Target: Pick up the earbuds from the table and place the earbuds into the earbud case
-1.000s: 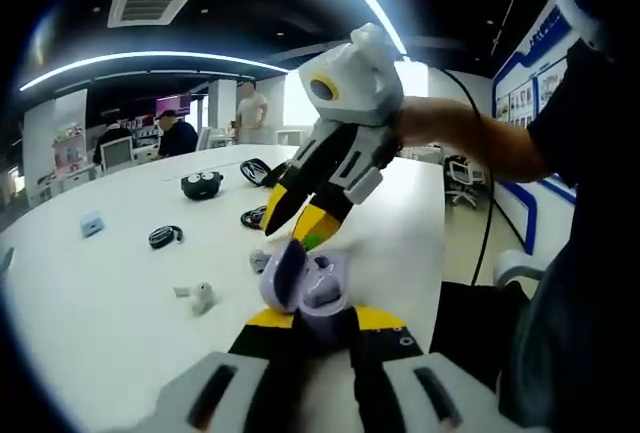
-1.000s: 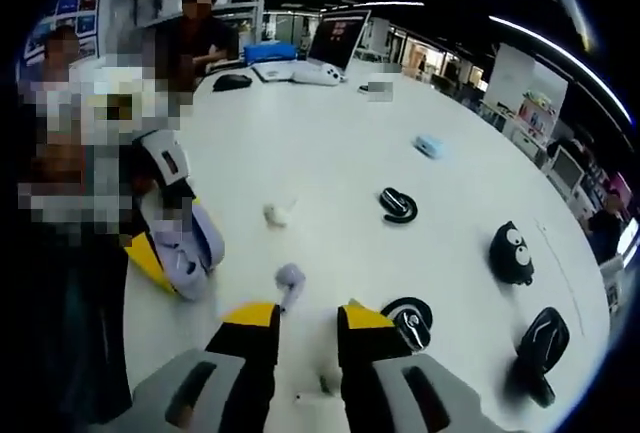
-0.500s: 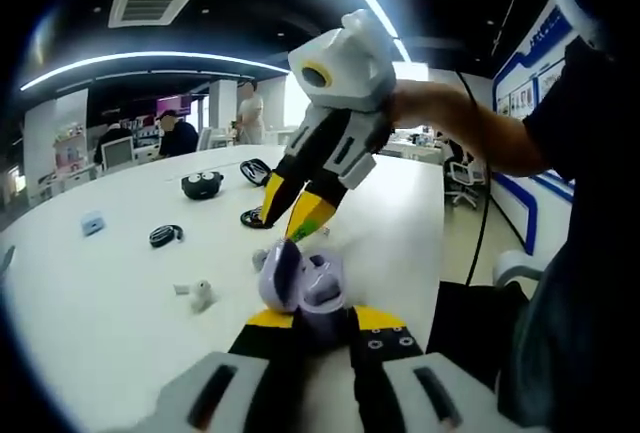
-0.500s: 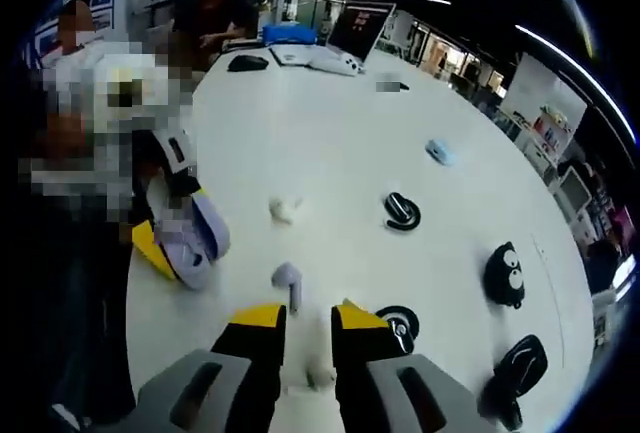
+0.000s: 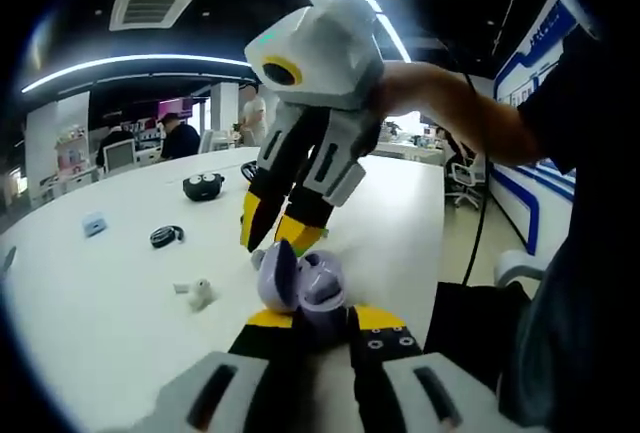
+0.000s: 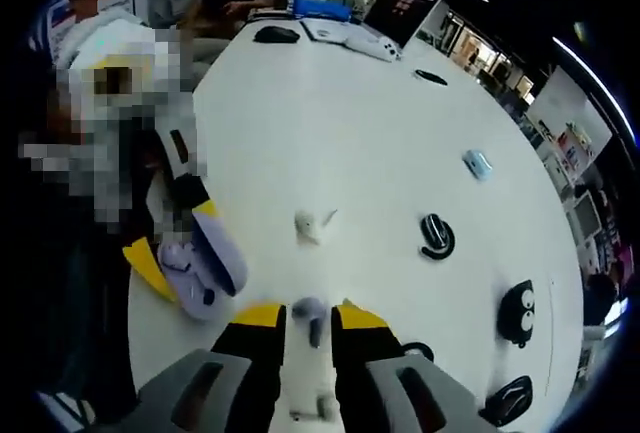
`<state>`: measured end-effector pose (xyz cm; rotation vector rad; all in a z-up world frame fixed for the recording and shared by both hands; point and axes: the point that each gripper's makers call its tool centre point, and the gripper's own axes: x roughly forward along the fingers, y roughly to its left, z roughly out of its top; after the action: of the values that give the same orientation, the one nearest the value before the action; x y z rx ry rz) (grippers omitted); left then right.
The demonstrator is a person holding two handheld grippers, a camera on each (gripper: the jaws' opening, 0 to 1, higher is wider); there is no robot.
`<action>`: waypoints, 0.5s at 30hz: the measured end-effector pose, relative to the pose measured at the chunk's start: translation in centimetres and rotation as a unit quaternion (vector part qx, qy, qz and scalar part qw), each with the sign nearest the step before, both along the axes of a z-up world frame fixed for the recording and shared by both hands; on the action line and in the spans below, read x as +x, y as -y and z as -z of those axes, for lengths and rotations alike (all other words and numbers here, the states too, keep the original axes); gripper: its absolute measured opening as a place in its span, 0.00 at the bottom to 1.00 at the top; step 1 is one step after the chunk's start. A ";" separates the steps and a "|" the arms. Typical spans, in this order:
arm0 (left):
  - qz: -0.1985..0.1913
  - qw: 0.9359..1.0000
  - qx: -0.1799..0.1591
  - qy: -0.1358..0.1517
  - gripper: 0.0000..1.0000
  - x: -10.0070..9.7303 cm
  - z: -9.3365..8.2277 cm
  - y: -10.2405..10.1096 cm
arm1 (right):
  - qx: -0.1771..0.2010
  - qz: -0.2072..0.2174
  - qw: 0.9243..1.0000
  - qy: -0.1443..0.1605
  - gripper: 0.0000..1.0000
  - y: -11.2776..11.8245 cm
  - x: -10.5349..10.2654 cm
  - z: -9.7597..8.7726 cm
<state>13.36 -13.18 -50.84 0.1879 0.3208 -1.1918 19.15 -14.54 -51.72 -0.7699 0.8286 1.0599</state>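
Lavender earbud (image 6: 309, 319) on worktop (image 6: 380, 153), directly between right gripper (image 6: 309, 321) fingers, stem along them; fingers spread, not pinching. Left gripper (image 5: 322, 318) fingers clamp open case (image 5: 300, 281) just beside. White earbud (image 6: 312, 225) farther out.

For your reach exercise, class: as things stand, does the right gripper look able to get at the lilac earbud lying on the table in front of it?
Probably yes. In the right gripper view the lilac earbud lies on the white table right between the right gripper jaws, which stand apart either side of it. Nothing lies between; the open earbud case sits off to one side.
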 end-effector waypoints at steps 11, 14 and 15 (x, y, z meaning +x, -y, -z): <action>0.005 1.000 0.004 0.003 0.21 0.1 0.0 0.0 | -0.014 -0.007 1.000 -0.003 0.13 -0.3 0.3 0.2; 0.006 1.000 0.005 0.003 0.21 0.2 0.0 0.0 | -0.011 -0.009 1.000 0.001 0.12 -0.2 0.3 0.1; 0.006 1.000 0.006 0.003 0.21 0.2 0.0 0.0 | -0.005 -0.008 1.000 0.004 0.12 -0.2 0.3 -0.1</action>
<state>13.53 -13.21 -50.84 0.2028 0.3219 -1.2011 19.42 -14.33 -51.61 -0.7901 0.8224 1.0667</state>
